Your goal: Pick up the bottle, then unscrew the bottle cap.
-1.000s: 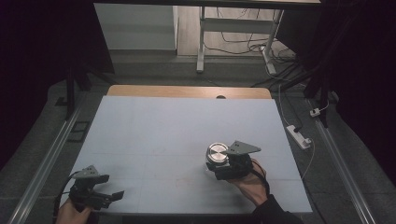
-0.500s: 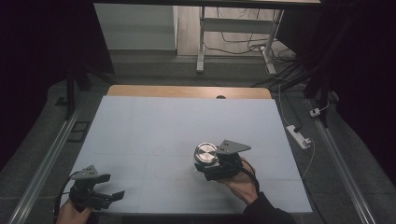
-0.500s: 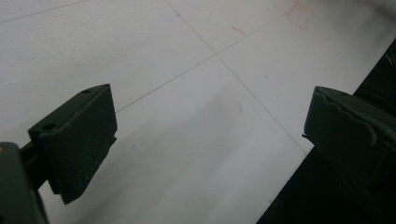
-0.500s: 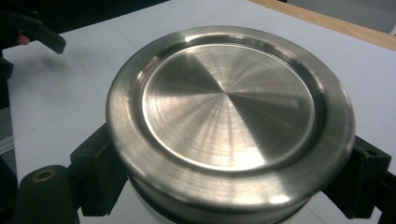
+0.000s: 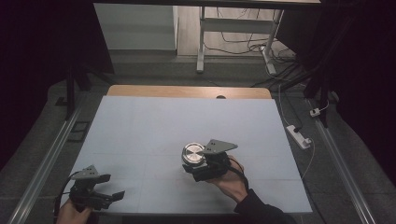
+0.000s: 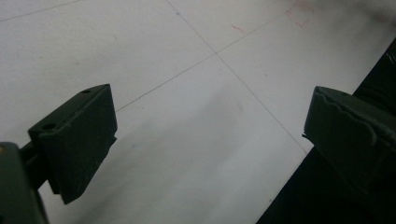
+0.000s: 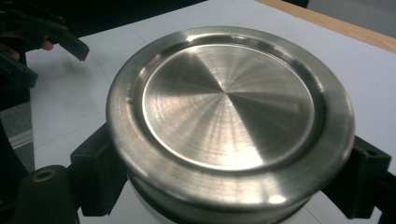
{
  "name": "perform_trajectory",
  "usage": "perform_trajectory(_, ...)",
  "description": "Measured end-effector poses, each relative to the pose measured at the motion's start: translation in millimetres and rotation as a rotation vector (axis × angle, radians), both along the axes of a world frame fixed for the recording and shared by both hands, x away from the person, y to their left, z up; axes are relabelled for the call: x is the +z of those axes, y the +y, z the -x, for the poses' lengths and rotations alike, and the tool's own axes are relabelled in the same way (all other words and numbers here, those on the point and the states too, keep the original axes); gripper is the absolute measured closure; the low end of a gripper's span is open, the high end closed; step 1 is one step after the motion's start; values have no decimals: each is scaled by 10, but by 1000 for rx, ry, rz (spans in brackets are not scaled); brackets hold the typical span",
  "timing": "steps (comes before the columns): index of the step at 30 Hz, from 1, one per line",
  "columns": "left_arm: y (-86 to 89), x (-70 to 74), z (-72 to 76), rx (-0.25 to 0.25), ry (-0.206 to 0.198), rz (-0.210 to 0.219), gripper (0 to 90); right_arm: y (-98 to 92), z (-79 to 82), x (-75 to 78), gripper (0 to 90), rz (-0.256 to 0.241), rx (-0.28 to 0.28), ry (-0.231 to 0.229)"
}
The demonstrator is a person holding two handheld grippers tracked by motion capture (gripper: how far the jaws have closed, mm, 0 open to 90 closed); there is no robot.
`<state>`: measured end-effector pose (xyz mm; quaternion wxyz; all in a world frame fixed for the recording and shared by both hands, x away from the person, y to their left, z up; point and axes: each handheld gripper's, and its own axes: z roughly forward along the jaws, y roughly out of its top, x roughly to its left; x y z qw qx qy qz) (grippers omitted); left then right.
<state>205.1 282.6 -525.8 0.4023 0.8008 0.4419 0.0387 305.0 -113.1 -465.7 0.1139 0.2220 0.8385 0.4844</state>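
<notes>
The right tool [image 5: 194, 163] grips a shiny round tin [image 5: 193, 153], with bare white desk [image 5: 187, 116] all around it. The left tool [image 5: 109, 195] (jaws wide apart, holding nothing) sits right by the desk's near edge.

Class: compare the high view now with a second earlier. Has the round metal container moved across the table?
Yes. The metal container, gripped by the right gripper, has shifted left, farther from the power strip beside the table.

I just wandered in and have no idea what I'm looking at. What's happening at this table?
A person is working with a hand-held gripper in each hand over a white table. The right gripper is closed around a round metal tin, its jaws against either side below the lid. The left gripper waits near the table's front left corner, jaws apart with nothing between them.
</notes>
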Motion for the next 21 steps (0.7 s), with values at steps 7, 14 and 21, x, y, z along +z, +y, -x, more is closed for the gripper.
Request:
perform_trajectory(7, 2, 2, 2, -4, -3, 4, 29, 58, 4, 9, 143, -2, 16, -9)
perform_trajectory(14, -21, 21, 5, -30, -24, 31, 2, 78, 5, 3, 143, 7, 24, -15)
perform_trajectory(21, -122, 79, -25, -63, -55, 36, 0, 79, 17, 6, 142, 5, 33, -17)
